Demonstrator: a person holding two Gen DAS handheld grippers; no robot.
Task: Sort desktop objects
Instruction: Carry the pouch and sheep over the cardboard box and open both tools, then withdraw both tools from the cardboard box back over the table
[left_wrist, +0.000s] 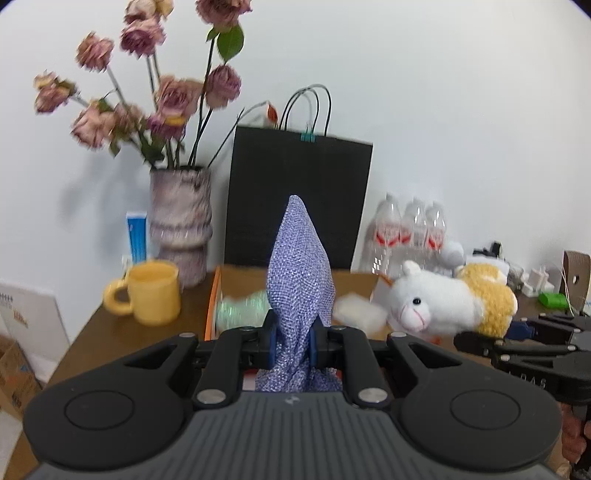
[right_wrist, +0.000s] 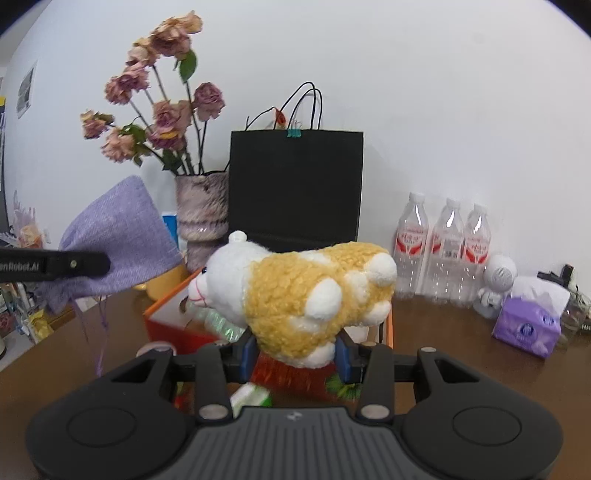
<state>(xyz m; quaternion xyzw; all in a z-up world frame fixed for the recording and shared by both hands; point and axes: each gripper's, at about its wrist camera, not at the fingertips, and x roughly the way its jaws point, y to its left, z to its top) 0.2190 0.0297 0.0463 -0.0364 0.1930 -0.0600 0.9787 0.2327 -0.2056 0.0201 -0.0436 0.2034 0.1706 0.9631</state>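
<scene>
- Left wrist view: left gripper (left_wrist: 292, 345), jaws closed tight on a purple mesh pouch (left_wrist: 300, 280); pouch pinched at its gathered neck, body standing upright and tapering to a point.
- Directly behind the pouch: an open cardboard box (left_wrist: 216, 295) with orange edges, holding a pale green roll (left_wrist: 242, 310) and a white fluffy piece (left_wrist: 358, 310).
- Right wrist view: right gripper (right_wrist: 294, 356), jaws closed on the underside of a plush sheep (right_wrist: 295, 291), white head and feet, yellow woolly body; toy held lying on its side, head to the left, raised above the box (right_wrist: 168, 321).
- Below the sheep: a red strawberry-print item (right_wrist: 291, 376); identity unclear.
- Obstructions: the sheep hides most of the box interior in the right view; the pouch masks its middle in the left.
- Surroundings on the brown table (right_wrist: 443, 343): yellow mug (left_wrist: 151, 291), patterned vase (left_wrist: 181, 225) of dried roses (left_wrist: 147, 85), black paper bag (right_wrist: 295, 184), three water bottles (right_wrist: 443, 243), purple tissue pack (right_wrist: 526, 328), small white figure (right_wrist: 495, 284).
- Pose: both grippers raised level above the table, side by side, left one visible as a black bar (right_wrist: 55, 264) beside the sheep.
</scene>
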